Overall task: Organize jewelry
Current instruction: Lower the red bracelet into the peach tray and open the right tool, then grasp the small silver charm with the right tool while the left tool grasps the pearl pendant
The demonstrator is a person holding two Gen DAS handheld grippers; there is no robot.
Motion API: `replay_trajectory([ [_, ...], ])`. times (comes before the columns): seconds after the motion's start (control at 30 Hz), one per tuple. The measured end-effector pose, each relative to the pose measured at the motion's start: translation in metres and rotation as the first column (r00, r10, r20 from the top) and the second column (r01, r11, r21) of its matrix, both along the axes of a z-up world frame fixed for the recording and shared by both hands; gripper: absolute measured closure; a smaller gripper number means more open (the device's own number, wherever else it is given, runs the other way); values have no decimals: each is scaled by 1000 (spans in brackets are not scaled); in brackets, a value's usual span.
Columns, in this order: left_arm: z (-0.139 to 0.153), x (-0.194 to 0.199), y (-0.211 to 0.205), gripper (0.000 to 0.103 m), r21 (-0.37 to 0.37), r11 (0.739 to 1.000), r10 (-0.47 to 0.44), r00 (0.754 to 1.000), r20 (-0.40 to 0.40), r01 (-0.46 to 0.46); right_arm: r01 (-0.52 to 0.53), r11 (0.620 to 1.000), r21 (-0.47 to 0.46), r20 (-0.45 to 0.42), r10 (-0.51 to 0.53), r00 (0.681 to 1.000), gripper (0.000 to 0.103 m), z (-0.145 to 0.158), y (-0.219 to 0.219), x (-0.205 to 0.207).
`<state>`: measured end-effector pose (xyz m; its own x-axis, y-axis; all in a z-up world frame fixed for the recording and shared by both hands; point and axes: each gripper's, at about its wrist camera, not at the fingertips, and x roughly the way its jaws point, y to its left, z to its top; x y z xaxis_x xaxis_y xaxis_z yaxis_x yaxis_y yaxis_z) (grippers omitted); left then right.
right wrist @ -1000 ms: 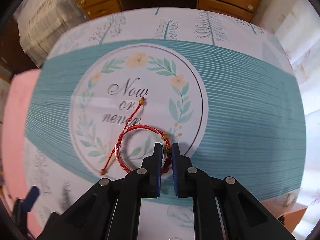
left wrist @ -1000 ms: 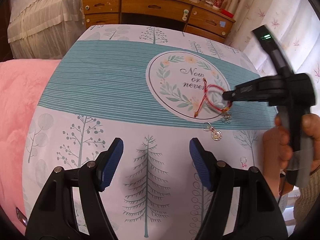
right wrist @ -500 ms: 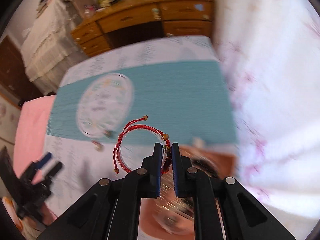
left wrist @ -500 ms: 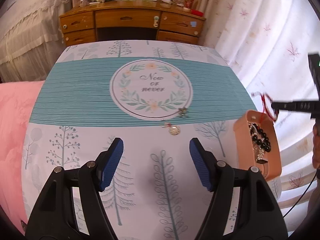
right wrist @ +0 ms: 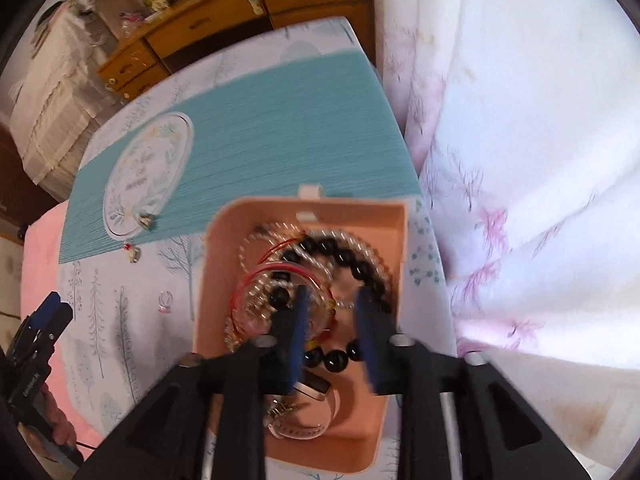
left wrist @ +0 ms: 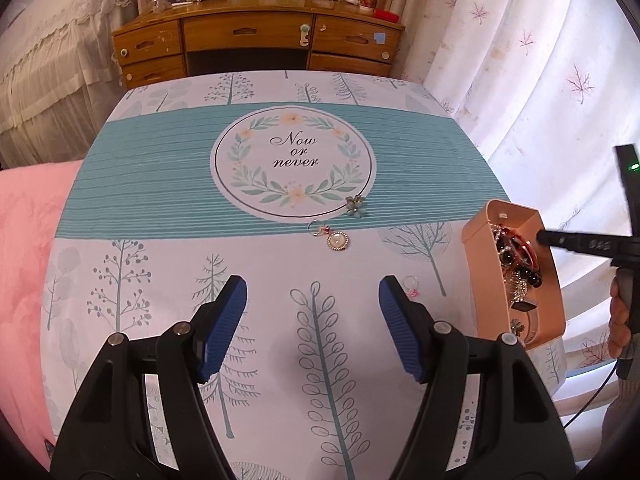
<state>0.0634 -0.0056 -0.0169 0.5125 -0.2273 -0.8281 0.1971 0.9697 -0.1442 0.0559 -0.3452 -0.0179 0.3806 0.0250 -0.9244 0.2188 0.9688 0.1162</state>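
Note:
A peach jewelry box [left wrist: 476, 236] [right wrist: 224, 232] sits at the table's right edge, holding black beads [right wrist: 340, 256], a pearl strand and a watch. The red string bracelet [right wrist: 256, 276] lies in it, also seen in the left wrist view [left wrist: 520, 242]. My right gripper [right wrist: 330, 312] is open just above the box contents, empty; its tip [left wrist: 544, 237] reaches over the box. My left gripper [left wrist: 312, 320] is open and empty above the cloth. On the cloth lie a flower brooch [left wrist: 355, 205], a pearl pendant [left wrist: 338, 241] and a small pink ring [left wrist: 412, 285].
A patterned cloth [left wrist: 160, 184] covers the table. A wooden desk [left wrist: 256, 40] stands behind it. White curtains [left wrist: 540, 80] hang to the right, a pink blanket [left wrist: 24, 216] lies left.
My right gripper carried the red bracelet from the cloth's middle to the box, opened and let it go inside. The left gripper pulled back, staying open.

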Motion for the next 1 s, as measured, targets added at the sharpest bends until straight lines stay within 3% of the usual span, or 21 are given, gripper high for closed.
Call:
replay_trajectory([
  [0.13, -6, 4, 7, 37, -2, 1000, 19, 1000, -19, -19, -64, 996, 64, 75, 60, 995, 61, 24, 29, 5],
  [0.33, -12, 9, 15, 37, -5, 999, 31, 999, -27, -31, -199, 972, 122, 89, 189, 978, 61, 26, 91, 32],
  [0.5, -17, 13, 28, 37, -7, 999, 52, 998, -25, -52, -257, 956, 141, 67, 250, 966, 61, 8, 146, 69],
  [0.7, -27, 18, 46, 37, -28, 995, 92, 995, -49, -94, -251, 956, 153, 16, 252, 968, 61, -23, 177, 122],
  [1.0, -40, 20, 55, 37, -47, 993, 106, 991, -76, -110, -245, 967, 63, -75, 249, 966, 61, -68, 206, 161],
])
